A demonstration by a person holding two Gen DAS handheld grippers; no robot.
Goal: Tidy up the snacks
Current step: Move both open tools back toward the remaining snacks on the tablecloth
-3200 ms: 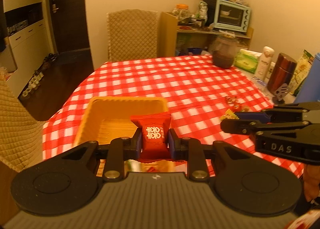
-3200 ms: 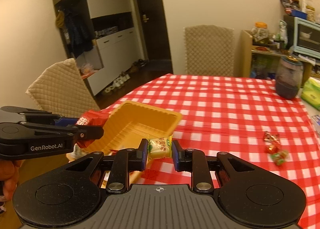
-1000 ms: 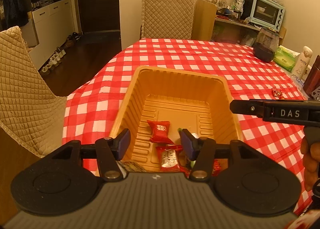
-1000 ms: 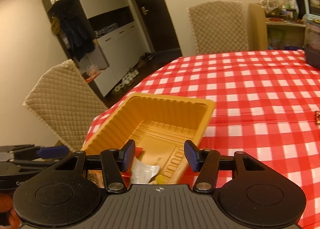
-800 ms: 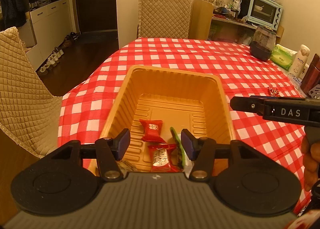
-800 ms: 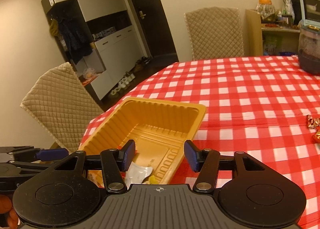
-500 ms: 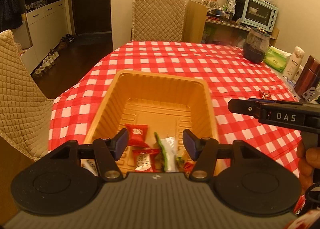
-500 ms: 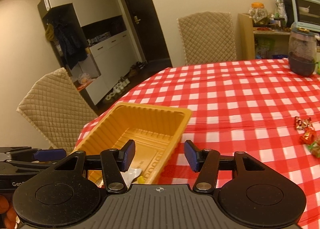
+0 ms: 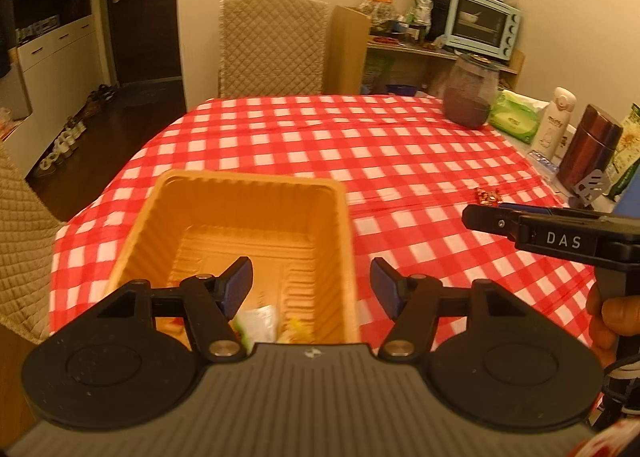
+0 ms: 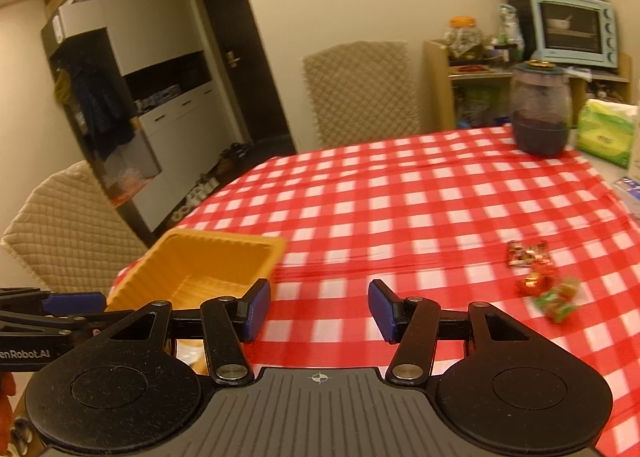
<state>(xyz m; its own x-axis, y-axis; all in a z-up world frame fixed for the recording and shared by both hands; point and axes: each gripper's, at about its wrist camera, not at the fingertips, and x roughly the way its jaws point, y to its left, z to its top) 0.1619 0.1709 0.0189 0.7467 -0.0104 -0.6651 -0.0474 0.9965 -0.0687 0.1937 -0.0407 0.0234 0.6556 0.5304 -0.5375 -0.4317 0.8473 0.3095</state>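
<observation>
**Both grippers empty, three sweets left on the cloth**

I counted two grippers, one tray, two chairs, one dark jar and one toaster oven. My left gripper (image 9: 311,284) hung over the tray's (image 9: 244,180) near right corner, its blue pads spread wide with nothing between them. My right gripper (image 10: 319,309) was likewise spread wide and empty, over bare checked cloth (image 10: 420,193) just right of the tray (image 10: 224,243).

Out on the cloth to the right lay three loose sweets (image 10: 542,283): one red and gold, one smaller red, one green and red, close together and well apart from the tray. From the left wrist only one of them showed (image 9: 489,196). Inside the tray I could make out a white-and-green wrapper (image 9: 256,320) and a yellow scrap (image 9: 298,326) at the near end; the rest was hidden behind the gripper body.

Compared with half a second earlier, the left view had slid rightward, so the red packets that had shown in the tray were no longer visible. The right gripper had swung off the tray toward the loose sweets. Three seconds back each gripper had pinched a sweet; both had since let go.

The tray was thin moulded orange plastic, rectangular, with ribbed walls and a ridged floor. The cloth was glossy red-and-white check. The chairs (image 10: 360,93) wore quilted beige covers. The jar (image 9: 472,91) was round-bodied and dark.
</observation>
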